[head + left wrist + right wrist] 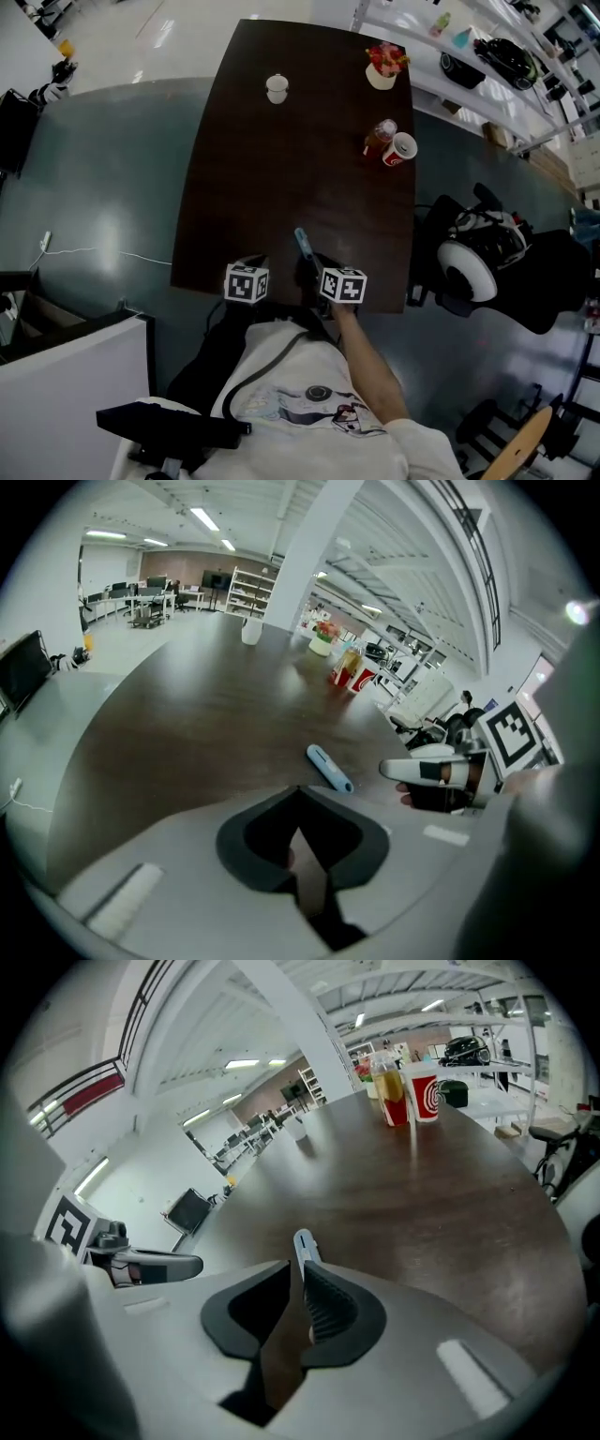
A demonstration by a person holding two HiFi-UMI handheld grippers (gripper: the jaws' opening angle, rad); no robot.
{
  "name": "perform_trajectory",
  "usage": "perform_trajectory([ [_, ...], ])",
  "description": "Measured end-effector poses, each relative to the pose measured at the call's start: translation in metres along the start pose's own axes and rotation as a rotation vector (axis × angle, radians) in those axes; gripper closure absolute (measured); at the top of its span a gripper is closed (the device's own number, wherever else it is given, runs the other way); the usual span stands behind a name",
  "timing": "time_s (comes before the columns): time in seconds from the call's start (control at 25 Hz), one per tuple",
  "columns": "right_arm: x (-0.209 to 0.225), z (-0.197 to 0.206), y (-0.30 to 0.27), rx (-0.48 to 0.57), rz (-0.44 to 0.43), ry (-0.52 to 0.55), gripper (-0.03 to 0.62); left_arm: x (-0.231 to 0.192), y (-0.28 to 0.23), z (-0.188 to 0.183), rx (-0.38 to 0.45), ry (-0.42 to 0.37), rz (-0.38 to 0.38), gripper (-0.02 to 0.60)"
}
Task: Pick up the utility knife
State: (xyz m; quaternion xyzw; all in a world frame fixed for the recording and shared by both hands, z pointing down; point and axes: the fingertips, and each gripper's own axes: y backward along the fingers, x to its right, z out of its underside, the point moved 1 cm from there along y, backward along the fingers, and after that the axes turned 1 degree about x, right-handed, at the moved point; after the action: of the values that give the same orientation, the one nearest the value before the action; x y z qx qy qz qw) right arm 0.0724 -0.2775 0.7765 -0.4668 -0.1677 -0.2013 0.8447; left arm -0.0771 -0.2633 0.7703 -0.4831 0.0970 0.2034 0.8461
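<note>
- The right gripper point(296, 1267) has its fingers a little apart; the left gripper point(298, 791) has them together.
- The knife point(305, 1244) lies at 12 o'clock of the right gripper; go around its middle, then squeeze.

The table point(244, 187) runs away from the person. Two grippers hang side by side over its near edge, the left gripper point(258, 262) left of the right gripper point(306, 270). The utility knife point(305, 244) lies on the table just ahead of the right gripper's jaws and in line with them (whether they touch cannot be told). Further along the right side stand a bottle point(380, 136) and a cup point(400, 148), just beside each other. A flower pot point(382, 67) stands at the far right corner, with a second cup point(277, 88) well to its left. A chair point(506, 272) stands right of the table, and shelves point(487, 103) lie beyond it.
</note>
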Motion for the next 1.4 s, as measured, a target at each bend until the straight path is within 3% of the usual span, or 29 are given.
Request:
perform_trajectory([
  [0.76, 0.014, 0.004, -0.049, -0.142, 0.099, 0.129, 0.481, -0.014, -0.005, -0.010, -0.048, -0.024, 0.050, 0.583],
  [1.16, 0.002, 0.018, -0.061, -0.185, 0.135, 0.222, 0.477, -0.028, -0.001, -0.010, -0.059, -0.016, 0.044, 0.583],
  [1.4, 0.004, 0.025, -0.063, -0.200, 0.245, 0.311, 0.520, -0.033, 0.002, -0.004, -0.073, -0.008, 0.033, 0.583],
])
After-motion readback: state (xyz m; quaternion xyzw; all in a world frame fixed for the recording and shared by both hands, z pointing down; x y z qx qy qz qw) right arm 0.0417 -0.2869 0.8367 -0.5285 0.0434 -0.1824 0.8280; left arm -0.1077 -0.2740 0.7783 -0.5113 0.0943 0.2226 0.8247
